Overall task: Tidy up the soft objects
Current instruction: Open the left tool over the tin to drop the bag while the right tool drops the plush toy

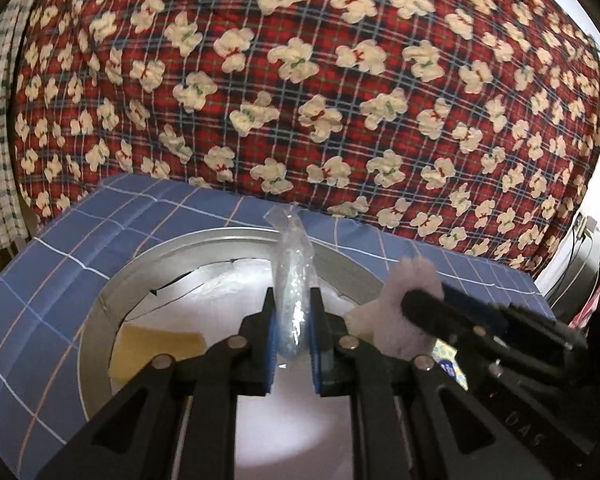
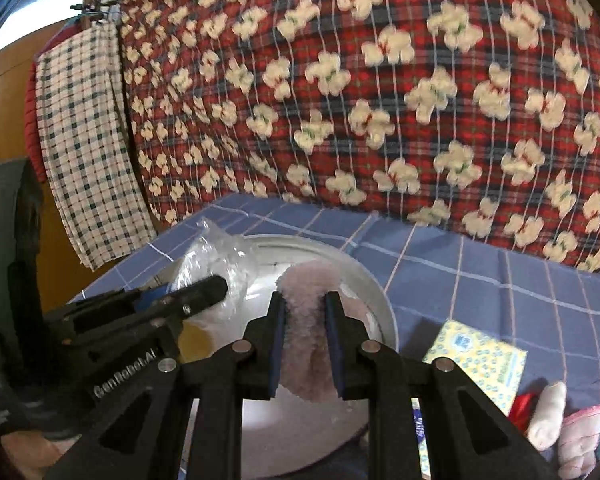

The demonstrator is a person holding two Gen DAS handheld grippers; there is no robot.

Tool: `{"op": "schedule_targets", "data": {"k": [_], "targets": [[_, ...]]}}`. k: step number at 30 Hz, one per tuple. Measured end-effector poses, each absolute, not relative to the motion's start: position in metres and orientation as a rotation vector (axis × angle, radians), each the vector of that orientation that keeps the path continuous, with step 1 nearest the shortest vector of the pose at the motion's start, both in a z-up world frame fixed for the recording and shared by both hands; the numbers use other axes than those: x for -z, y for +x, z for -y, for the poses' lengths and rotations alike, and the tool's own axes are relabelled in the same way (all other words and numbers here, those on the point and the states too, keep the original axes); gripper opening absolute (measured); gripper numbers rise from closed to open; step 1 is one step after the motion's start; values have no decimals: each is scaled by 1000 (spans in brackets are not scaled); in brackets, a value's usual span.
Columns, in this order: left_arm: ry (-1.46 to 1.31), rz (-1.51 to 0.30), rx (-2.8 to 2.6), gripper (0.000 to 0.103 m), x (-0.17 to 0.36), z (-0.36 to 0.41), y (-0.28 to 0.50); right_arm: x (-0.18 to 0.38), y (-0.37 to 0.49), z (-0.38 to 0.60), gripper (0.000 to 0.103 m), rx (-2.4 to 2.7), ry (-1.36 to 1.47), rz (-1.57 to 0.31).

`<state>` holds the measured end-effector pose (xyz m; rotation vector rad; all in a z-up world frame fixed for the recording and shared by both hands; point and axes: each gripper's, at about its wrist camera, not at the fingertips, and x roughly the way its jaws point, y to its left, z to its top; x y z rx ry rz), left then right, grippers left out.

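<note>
Pink fluffy cloth (image 2: 306,340) is clamped in the right gripper (image 2: 306,344) and a clear plastic pouch (image 1: 294,280) in the left gripper (image 1: 294,320), both over the metal basin (image 1: 112,300); crowded grippers could collide, and released items could catch the rim.

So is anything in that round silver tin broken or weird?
Yes. The pale lining inside the round metal tin looks torn, with a dark jagged gap along its far left edge. Otherwise nothing is spilled; a yellow cloth lies flat at the bottom.

dim warm light, basin (image 1: 204,264) glare, blur and fisheye-bent, dark-vignetted edges.
</note>
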<state>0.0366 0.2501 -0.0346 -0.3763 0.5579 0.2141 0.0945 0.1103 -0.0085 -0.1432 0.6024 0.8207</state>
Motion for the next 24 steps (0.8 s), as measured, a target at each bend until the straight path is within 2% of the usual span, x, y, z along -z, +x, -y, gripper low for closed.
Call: {"op": "schedule_targets", "data": {"k": [8, 10, 11, 12, 13, 14, 15, 17, 24], "targets": [[-364, -601, -235, 14, 41, -260, 45, 19, 92, -131, 22, -842, -187, -645], [-364, -599, -260, 17, 42, -262, 43, 20, 90, -134, 31, -840, -200, -641], [-365, -600, -273, 24, 42, -264, 42, 20, 90, -133, 37, -826, -203, -634], [-366, -598, -294, 37, 42, -266, 40, 20, 90, -131, 42, -816, -200, -633], [-372, -594, -304, 46, 41, -268, 38, 20, 91, -128, 43, -822, -185, -639], [-379, -583, -317, 61, 40, -271, 35, 20, 92, -124, 48, -830, -166, -644], [-390, -563, -328, 70, 39, -272, 30, 19, 93, -118, 56, -831, -139, -648], [-395, -529, -336, 76, 35, -272, 24, 18, 93, -108, 64, -828, -109, -650], [-321, -491, -294, 78, 18, -236, 17, 17, 74, -66, 64, -798, -110, -600]]}}
